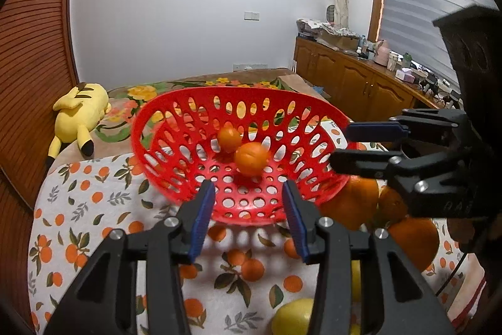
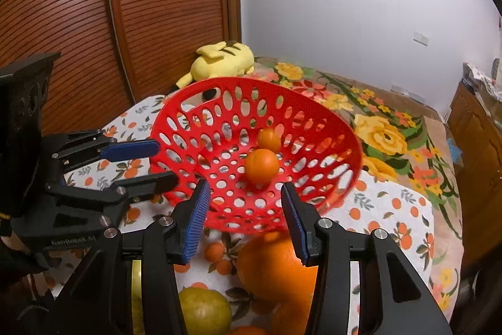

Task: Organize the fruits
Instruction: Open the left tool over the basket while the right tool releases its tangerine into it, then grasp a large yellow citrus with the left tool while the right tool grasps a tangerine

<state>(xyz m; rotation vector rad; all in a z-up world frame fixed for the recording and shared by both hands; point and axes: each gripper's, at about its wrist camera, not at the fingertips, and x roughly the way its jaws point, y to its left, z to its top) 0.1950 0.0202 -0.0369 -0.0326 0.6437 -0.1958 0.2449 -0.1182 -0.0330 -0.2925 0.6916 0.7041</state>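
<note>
A red perforated basket (image 1: 219, 91) (image 2: 251, 80) stands on an orange-print cloth and holds two small oranges (image 1: 251, 159) (image 2: 261, 167), one behind the other. My left gripper (image 1: 249, 190) (image 2: 164, 162) is open with nothing between its blue pads, and it hovers at the basket's near-left rim. At the near-right rim, my right gripper (image 2: 245, 190) (image 1: 340, 145) also stands open and empty. Large oranges (image 1: 351, 203) (image 2: 273, 266) lie on the cloth under the right gripper. A yellow-green fruit (image 1: 291, 316) (image 2: 204, 310) lies nearer me.
A yellow plush toy (image 1: 78, 112) (image 2: 222, 60) lies on the flowered bedcover (image 2: 379, 134) behind the basket. A slatted wooden door (image 2: 157, 5) stands at the left. Cluttered wooden cabinets (image 1: 345, 77) line the right wall. The printed cloth (image 1: 78, 209) stretches left of the basket.
</note>
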